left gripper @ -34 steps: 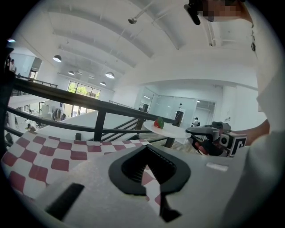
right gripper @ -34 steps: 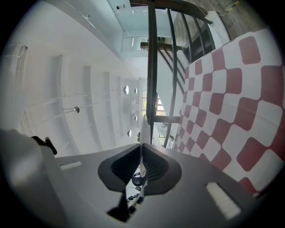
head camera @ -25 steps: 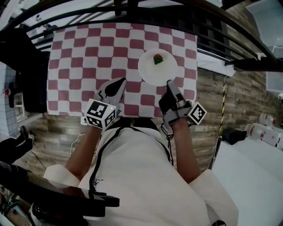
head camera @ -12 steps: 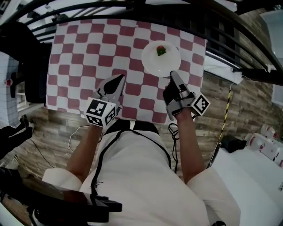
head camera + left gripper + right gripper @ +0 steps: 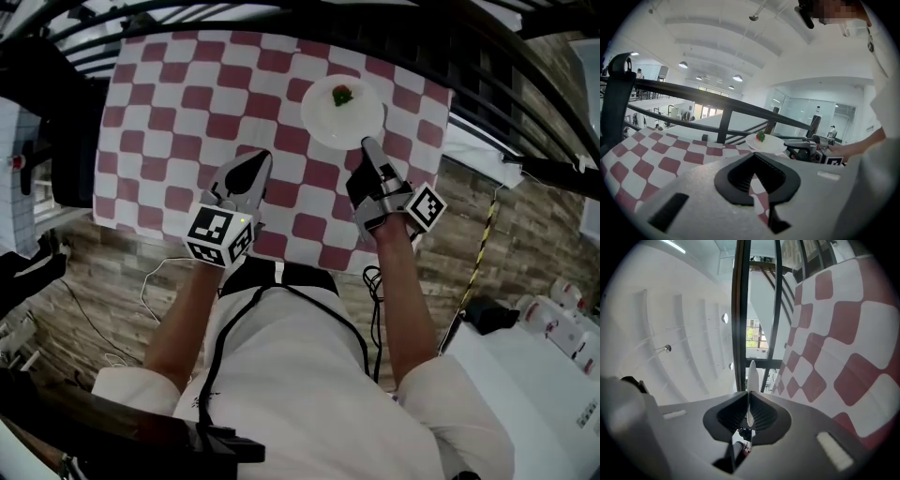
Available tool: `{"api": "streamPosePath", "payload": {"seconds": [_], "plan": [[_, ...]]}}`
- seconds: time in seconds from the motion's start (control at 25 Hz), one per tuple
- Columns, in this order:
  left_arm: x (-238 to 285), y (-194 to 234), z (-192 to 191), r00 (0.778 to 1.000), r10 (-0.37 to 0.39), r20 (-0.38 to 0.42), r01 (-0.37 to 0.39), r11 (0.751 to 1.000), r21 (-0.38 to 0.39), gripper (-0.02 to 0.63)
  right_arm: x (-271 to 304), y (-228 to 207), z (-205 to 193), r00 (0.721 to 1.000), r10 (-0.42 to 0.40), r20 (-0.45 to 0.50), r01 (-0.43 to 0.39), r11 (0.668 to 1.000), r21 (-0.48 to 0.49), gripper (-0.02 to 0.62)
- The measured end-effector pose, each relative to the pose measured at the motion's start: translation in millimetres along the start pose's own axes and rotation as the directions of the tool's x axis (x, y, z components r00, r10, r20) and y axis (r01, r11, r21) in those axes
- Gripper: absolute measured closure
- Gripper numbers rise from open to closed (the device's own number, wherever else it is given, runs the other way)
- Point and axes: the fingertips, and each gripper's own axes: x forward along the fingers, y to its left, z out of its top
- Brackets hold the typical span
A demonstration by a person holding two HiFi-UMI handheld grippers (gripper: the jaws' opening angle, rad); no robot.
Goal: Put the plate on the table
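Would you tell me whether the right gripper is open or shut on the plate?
Shut on the plate: the right gripper pinches its thin white rim edge-on between closed pads.

The person wears a white short-sleeved shirt crossed by a thin black cord. The left gripper and right gripper are grey plastic with black ribbed pads, each bearing a white cube printed with black square markers.

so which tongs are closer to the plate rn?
Right. The right tongs grip the plate by its near rim. The left tongs hold nothing, off to the plate's left and nearer the person, over the checked cloth.
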Motion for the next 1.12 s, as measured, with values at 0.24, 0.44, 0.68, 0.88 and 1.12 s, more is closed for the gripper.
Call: {"api": "streamPosePath", "payload": {"seconds": [0.24, 0.44, 0.68, 0.88, 1.12], "plan": [[12, 6, -9, 1.000, 0.015, -0.014, -0.015, 1.000, -0.016, 0.598, 16, -24, 17, 1.000, -0.012, 0.003, 0.012, 1.000, 0.008, 0.572], [18, 15, -12, 0.999, 0.037, -0.020, -0.038, 0.999, -0.024, 0.598, 34, -49, 28, 1.000, -0.029, -0.006, 0.029, 1.000, 0.004, 0.572], [24, 22, -18, 0.998, 0.047, -0.032, -0.047, 0.999, -0.023, 0.598, 50, -75, 38, 0.999, -0.049, 0.003, 0.049, 0.999, 0.019, 0.572], [27, 27, -22, 0.998, 0.056, -0.041, -0.057, 0.998, -0.022, 0.598, 68, -92, 45, 0.998, -0.065, -0.004, 0.065, 0.998, 0.021, 0.572], [31, 26, -27, 0.997, 0.063, -0.040, -0.064, 0.998, -0.028, 0.598, 82, -104, 58, 0.998, -0.069, 0.007, 0.069, 0.997, 0.015, 0.572]]}}
